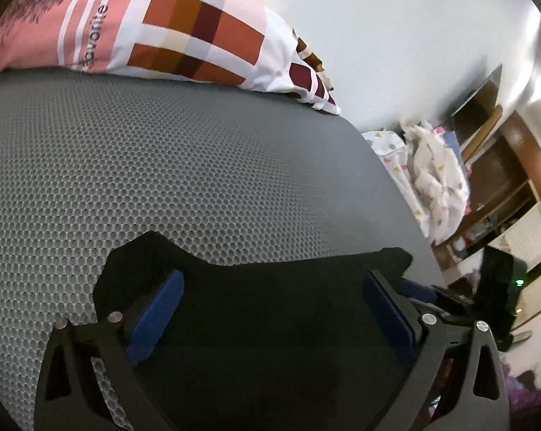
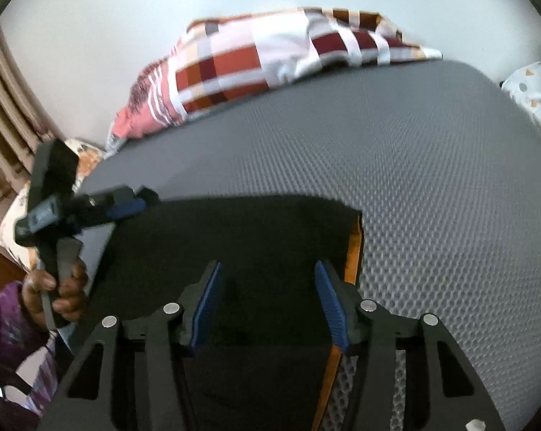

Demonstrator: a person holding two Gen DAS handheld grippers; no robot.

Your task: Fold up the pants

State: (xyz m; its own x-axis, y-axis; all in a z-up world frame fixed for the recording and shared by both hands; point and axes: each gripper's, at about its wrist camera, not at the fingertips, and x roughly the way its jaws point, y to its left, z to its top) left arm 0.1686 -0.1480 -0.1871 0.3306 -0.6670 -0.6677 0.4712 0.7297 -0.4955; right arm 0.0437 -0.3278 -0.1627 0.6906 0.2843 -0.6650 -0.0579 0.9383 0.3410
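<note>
Black pants (image 1: 270, 309) lie flat on a grey mesh mattress (image 1: 162, 165). In the right wrist view the pants (image 2: 241, 237) show an orange side stripe (image 2: 355, 251) along their right edge. My left gripper (image 1: 270, 287) is open, its blue pads (image 1: 162, 305) spread wide over the pants near their far edge. My right gripper (image 2: 267, 287) is open over the pants, its right pad beside the orange stripe. The left gripper (image 2: 126, 204) also shows in the right wrist view, held by a hand (image 2: 58, 287) at the pants' far left corner.
A pink and checked pillow (image 1: 144, 25) lies at the head of the mattress and also shows in the right wrist view (image 2: 256, 57). A crumpled white patterned cloth (image 1: 432, 176) lies off the mattress's right side. Wooden shelves (image 1: 493, 165) stand beyond it. A white wall (image 1: 396, 18) is behind.
</note>
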